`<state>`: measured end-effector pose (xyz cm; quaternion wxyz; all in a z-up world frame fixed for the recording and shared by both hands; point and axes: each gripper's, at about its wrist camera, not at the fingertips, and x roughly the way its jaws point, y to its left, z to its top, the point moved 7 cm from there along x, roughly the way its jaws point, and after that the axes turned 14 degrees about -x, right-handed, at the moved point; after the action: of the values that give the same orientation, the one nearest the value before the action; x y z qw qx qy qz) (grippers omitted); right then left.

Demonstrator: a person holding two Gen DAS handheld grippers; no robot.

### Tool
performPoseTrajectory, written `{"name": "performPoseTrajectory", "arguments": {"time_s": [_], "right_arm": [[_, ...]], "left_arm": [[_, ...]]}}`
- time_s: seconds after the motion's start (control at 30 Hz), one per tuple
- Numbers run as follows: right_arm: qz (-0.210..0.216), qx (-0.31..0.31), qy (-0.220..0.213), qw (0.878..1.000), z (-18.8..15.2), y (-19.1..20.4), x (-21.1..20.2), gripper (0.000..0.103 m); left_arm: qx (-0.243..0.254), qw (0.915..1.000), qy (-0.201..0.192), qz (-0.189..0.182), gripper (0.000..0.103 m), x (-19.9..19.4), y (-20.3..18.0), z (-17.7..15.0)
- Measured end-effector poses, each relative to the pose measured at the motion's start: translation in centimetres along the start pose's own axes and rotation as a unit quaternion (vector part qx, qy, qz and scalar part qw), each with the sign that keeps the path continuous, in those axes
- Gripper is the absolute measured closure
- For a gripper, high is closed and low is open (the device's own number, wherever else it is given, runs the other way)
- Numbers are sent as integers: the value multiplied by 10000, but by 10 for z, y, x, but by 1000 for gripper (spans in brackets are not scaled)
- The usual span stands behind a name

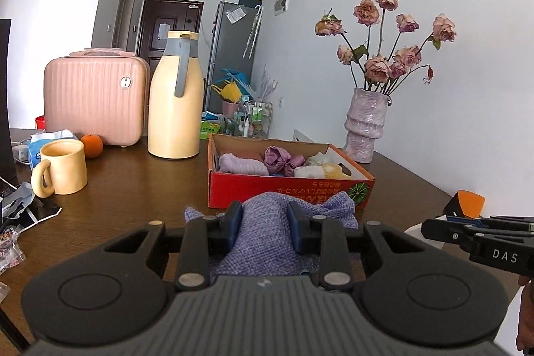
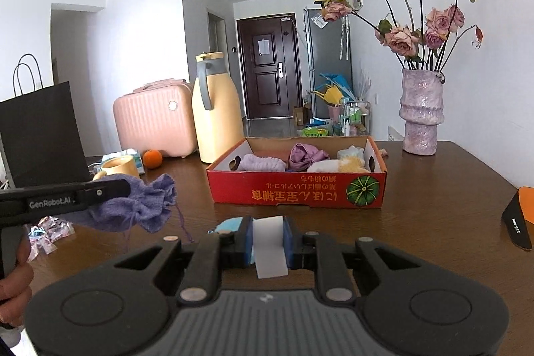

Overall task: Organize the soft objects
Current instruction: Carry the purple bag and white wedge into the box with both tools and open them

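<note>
My left gripper (image 1: 265, 222) is shut on a purple knitted drawstring pouch (image 1: 267, 236), held above the table just short of the red cardboard box (image 1: 287, 192). From the right wrist view the same pouch (image 2: 140, 206) hangs from the left gripper (image 2: 128, 186) at the left. My right gripper (image 2: 268, 236) is shut on a white folded cloth strip (image 2: 268, 246), with a bit of light blue fabric (image 2: 227, 226) beside its left finger. The box (image 2: 297, 192) holds several soft items, among them a lilac roll (image 2: 262, 163) and a purple satin pouch (image 2: 302, 155).
On the brown table (image 1: 133, 189) stand a cream mug (image 1: 61, 167), an orange (image 1: 91, 145), a cream thermos jug (image 1: 175, 99), a pink case (image 1: 95, 95) and a vase of dried roses (image 1: 365, 125). A black paper bag (image 2: 40, 135) stands left; an orange-black object (image 2: 520, 216) lies right.
</note>
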<state>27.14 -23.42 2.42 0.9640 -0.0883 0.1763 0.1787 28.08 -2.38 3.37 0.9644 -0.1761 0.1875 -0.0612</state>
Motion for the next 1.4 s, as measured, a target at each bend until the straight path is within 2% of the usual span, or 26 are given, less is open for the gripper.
{"name": "performPoseTrajectory", "arguments": {"time_s": [0.27,0.53,0.73,0.87,1.03,1.2,1.27,1.33,1.37,1.4], "right_arm": [[40,-10,35,10000,7,-8,22,85],[70,40,129,9999,18,-30,71,85],[75,-39,60,9999,43,-54,118,85],[68,-23,86,9999,58,-76,160,85],[34,-61,348,9994,63,-99,221,85],[-27,-114,617,9980,57,-114,271,85],[-38,-135,724,9973,52,-116,284,85],[-26,-166,831,9964,47,-117,294,83],[-62,-166,841,9963,45,-118,297,80],[-88,-157,845,9963,44,-118,299,71]], "left_arm": [[-7,10000,27,25,73,17,2,5],[-17,9998,198,85,73,72,6,16],[153,9997,201,-3,73,135,-7,40],[201,9994,276,-90,73,192,-17,61],[156,9983,563,-62,73,267,-27,72],[143,9968,783,-10,71,324,-35,71],[73,9957,919,31,66,344,-35,69],[105,9950,997,-52,35,360,-38,65],[181,9945,1027,-121,30,363,-40,63],[293,9942,1019,-179,27,365,-42,62]]}}
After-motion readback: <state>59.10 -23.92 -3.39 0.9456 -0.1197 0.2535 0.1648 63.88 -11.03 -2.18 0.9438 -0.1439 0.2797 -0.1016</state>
